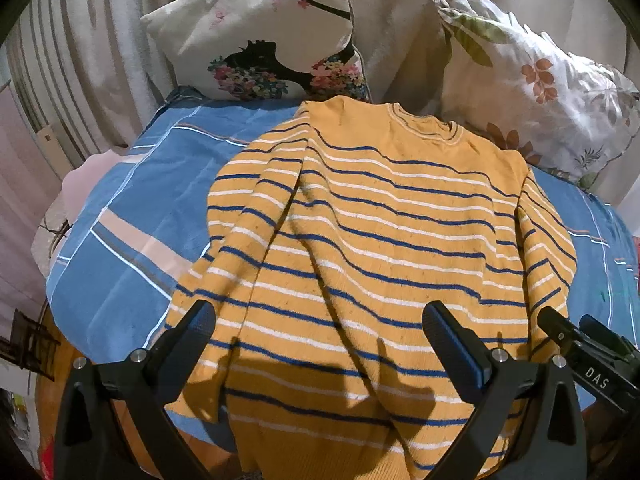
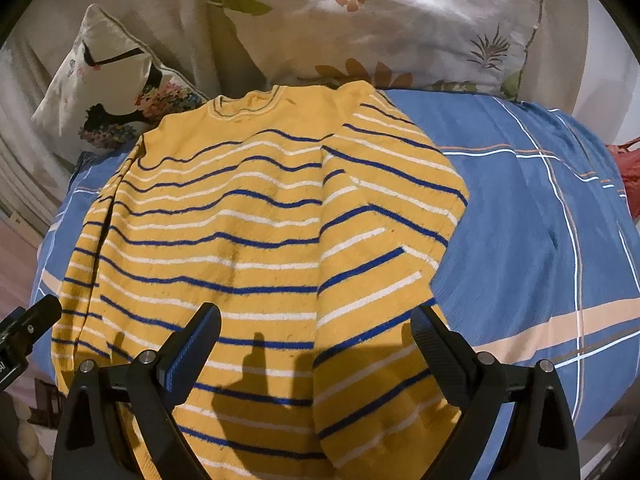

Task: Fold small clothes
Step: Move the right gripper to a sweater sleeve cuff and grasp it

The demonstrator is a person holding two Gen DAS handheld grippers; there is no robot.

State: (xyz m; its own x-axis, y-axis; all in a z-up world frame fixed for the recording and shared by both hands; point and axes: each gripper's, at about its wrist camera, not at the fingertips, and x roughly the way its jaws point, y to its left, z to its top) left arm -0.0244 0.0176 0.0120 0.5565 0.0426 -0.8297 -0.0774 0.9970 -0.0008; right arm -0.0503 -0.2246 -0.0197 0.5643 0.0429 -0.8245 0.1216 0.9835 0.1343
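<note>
A yellow sweater with blue and white stripes lies flat on a blue plaid bedsheet, collar toward the pillows, both sleeves folded in along its sides. It also shows in the right wrist view. My left gripper is open and empty, hovering over the sweater's lower left part. My right gripper is open and empty over the lower right part, above the folded right sleeve. The right gripper's tip shows at the right edge of the left wrist view.
Two floral pillows stand at the head of the bed, one with black figures at left and one with leaves at right. Bare blue sheet lies to the sweater's right. A red object sits at the far right edge.
</note>
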